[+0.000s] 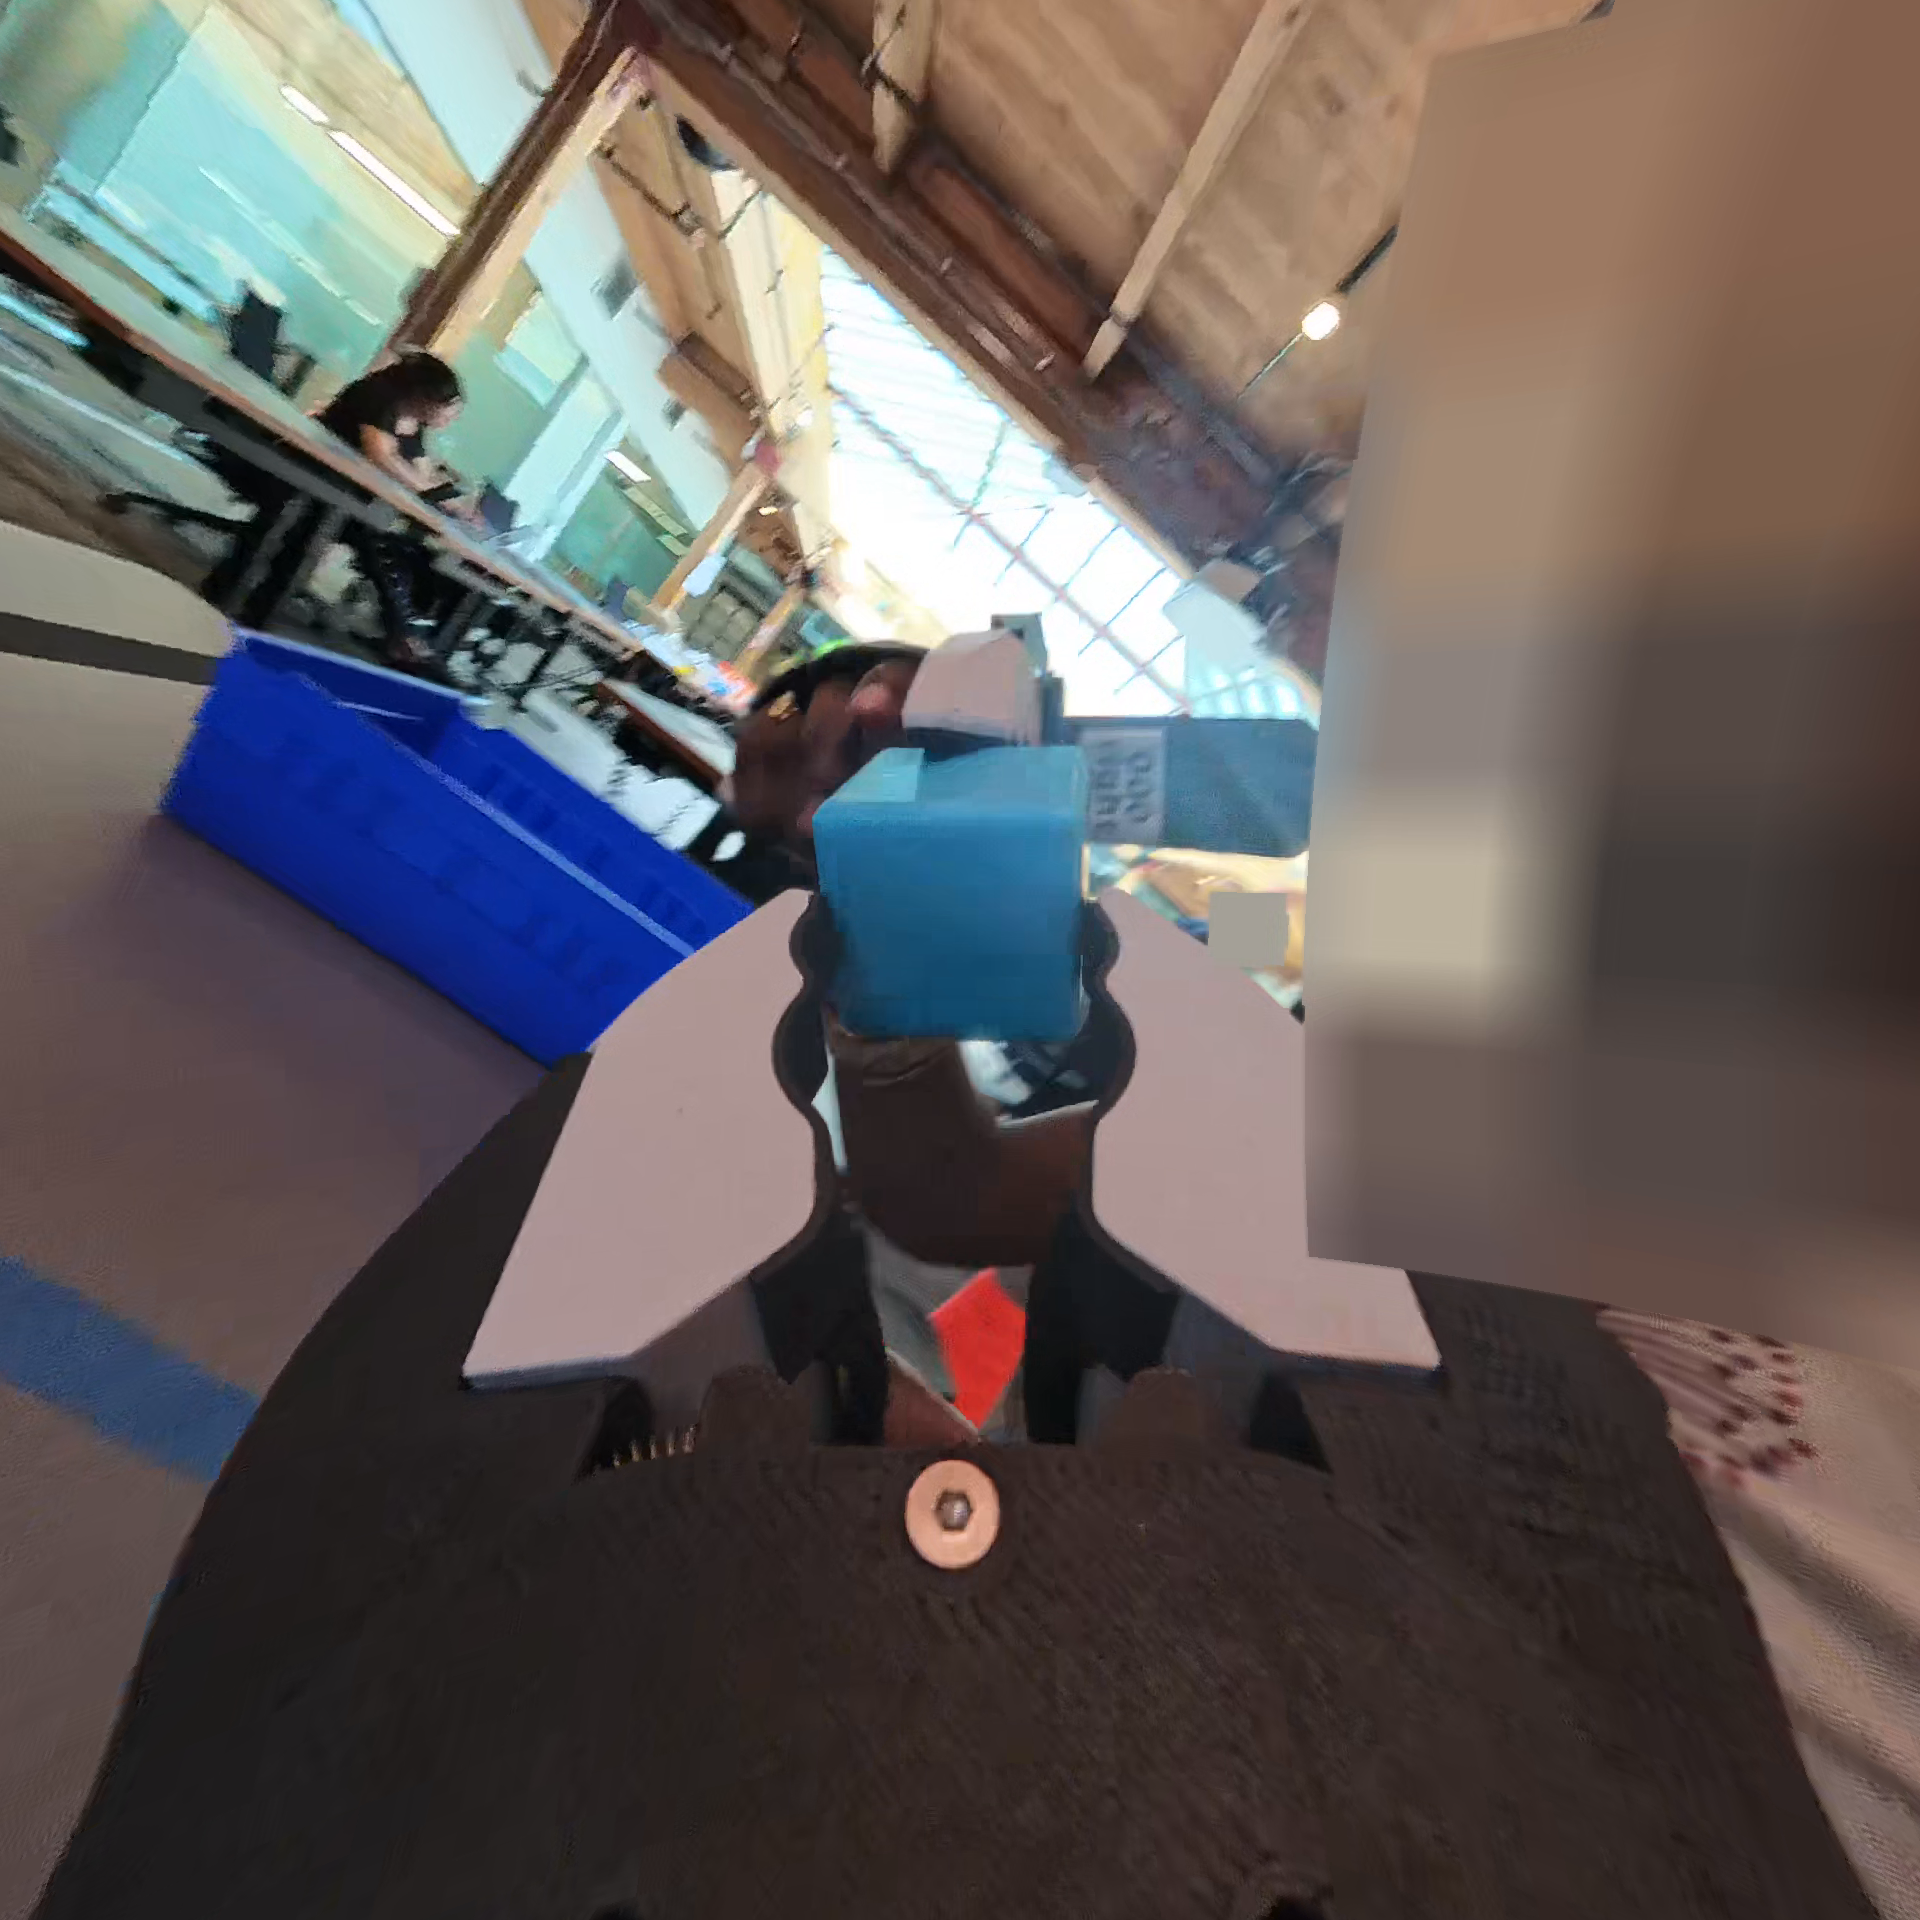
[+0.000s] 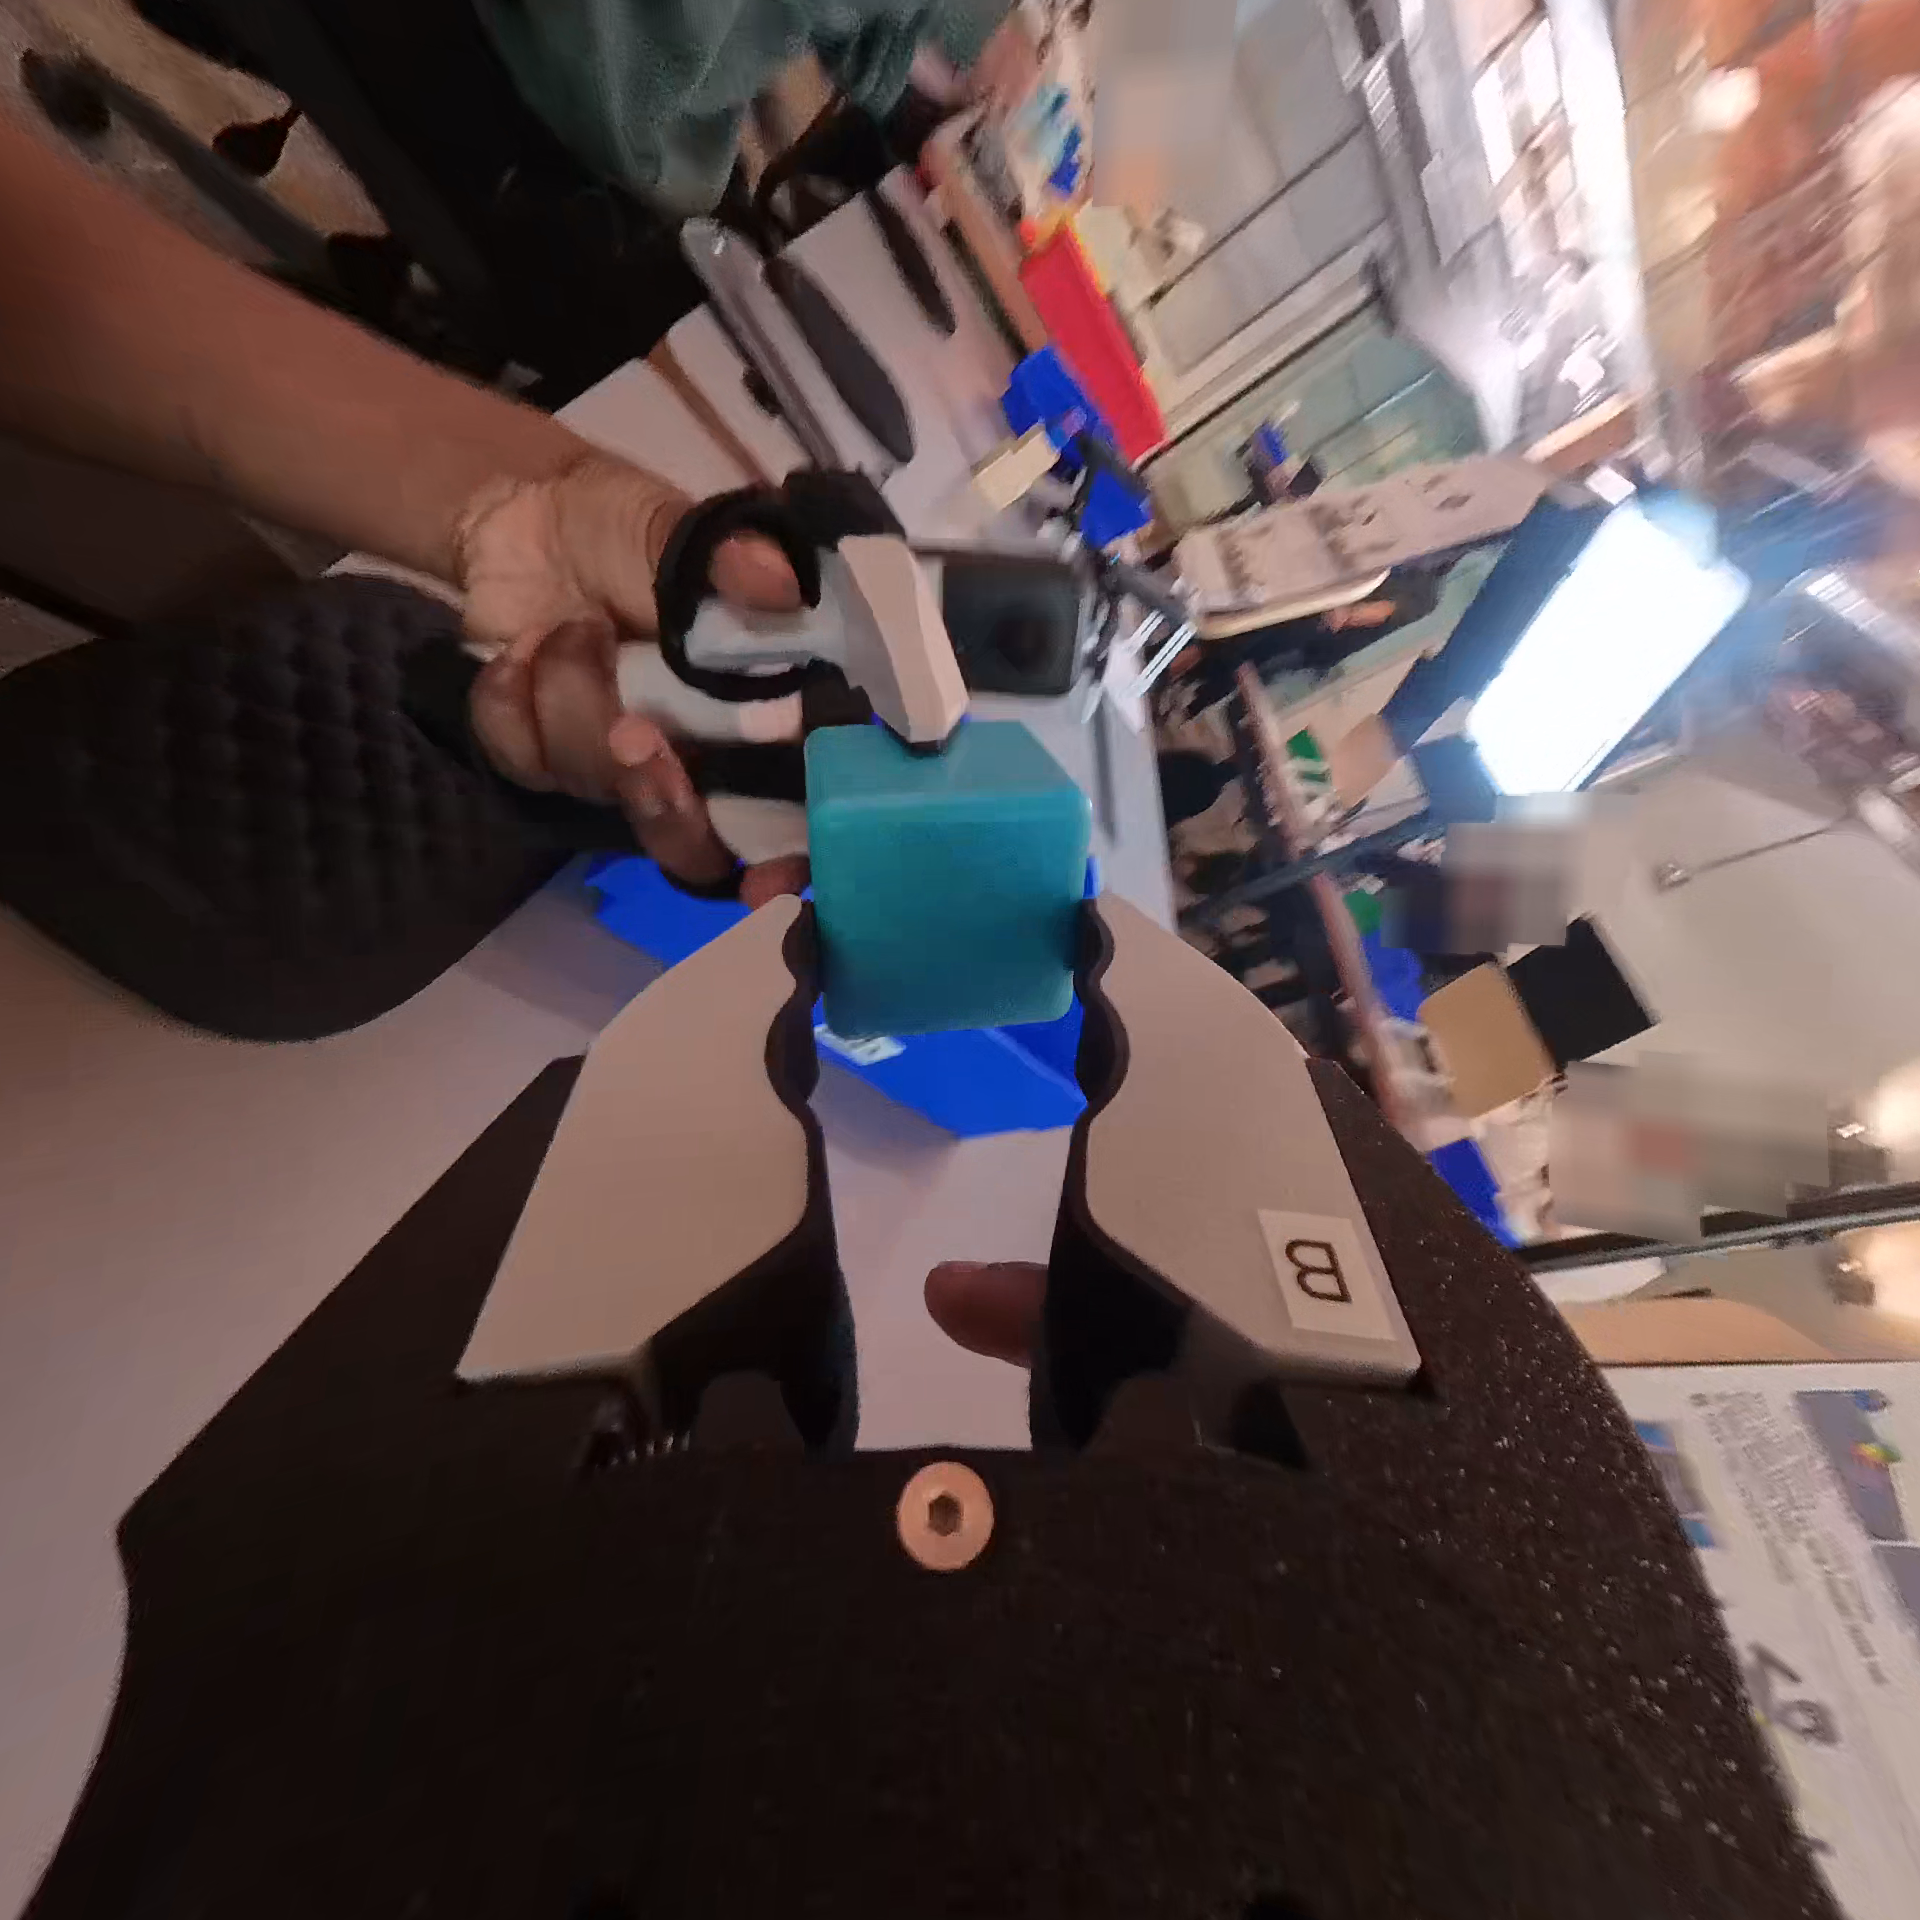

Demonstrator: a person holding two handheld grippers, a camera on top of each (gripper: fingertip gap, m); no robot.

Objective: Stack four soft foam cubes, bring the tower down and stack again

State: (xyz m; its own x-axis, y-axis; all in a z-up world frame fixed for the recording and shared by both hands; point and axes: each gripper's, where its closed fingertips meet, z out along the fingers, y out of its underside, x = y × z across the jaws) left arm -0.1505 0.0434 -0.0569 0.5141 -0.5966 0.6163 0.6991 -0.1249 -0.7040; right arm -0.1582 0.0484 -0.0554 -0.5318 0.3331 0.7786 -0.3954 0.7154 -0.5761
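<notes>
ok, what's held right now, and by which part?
One blue foam cube, held by both: left claw and right claw each pinch opposite side faces, above the table.

Foam cube (image 1: 951,894) held aloft between both grippers: left gripper (image 1: 951,940) clamps it from one side, right gripper (image 2: 940,935) from the opposite. Plastic bin (image 1: 436,862) on the table (image 1: 260,1039), left of and behind the cube.

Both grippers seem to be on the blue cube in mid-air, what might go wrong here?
The soft blue foam cube is pinched by both the left gripper and right gripper at once; pulling apart may squash or twist it. It is held above the white table, so an uncoordinated release may drop it.
</notes>
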